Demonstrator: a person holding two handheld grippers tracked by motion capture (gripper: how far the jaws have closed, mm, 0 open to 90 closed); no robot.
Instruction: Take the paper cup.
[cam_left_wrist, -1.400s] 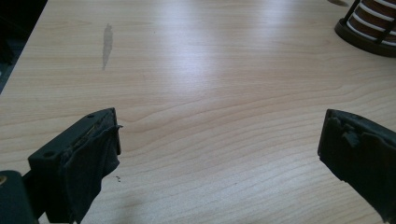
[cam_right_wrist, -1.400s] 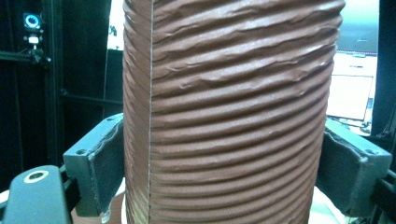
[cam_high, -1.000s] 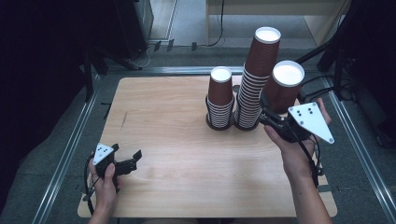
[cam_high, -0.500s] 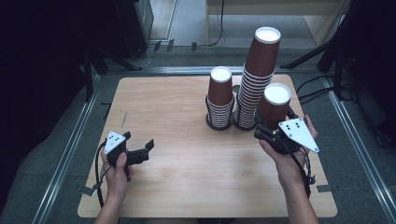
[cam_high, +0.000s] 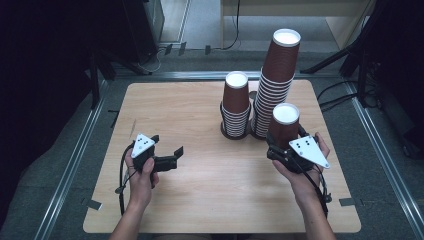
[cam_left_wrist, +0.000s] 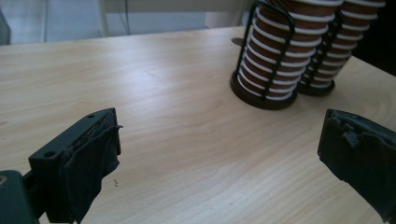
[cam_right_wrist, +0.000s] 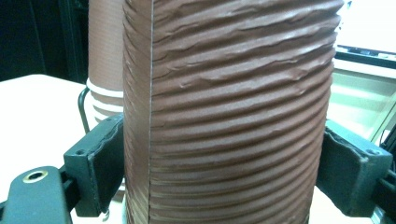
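While gripped from both sides by the right gripper (cam_high: 276, 150), stands upright a brown ribbed paper cup (cam_high: 284, 125), just in front of the stacks. At the near left, above the wooden table (cam_high: 200, 200), the left gripper (cam_high: 172, 157) with jaws spread wide and nothing between. Farther back, a short cup stack (cam_high: 236, 107) and a tall cup stack (cam_high: 274, 82), side by side in black wire holders.

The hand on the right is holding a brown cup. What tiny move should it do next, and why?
Probably lower the cup onto the bare table in front of the two cup stacks. The right gripper is shut on the cup, which sits upside down beside the stacks. The left gripper is open, holding nothing and well apart, so it isn't ready to take the cup.
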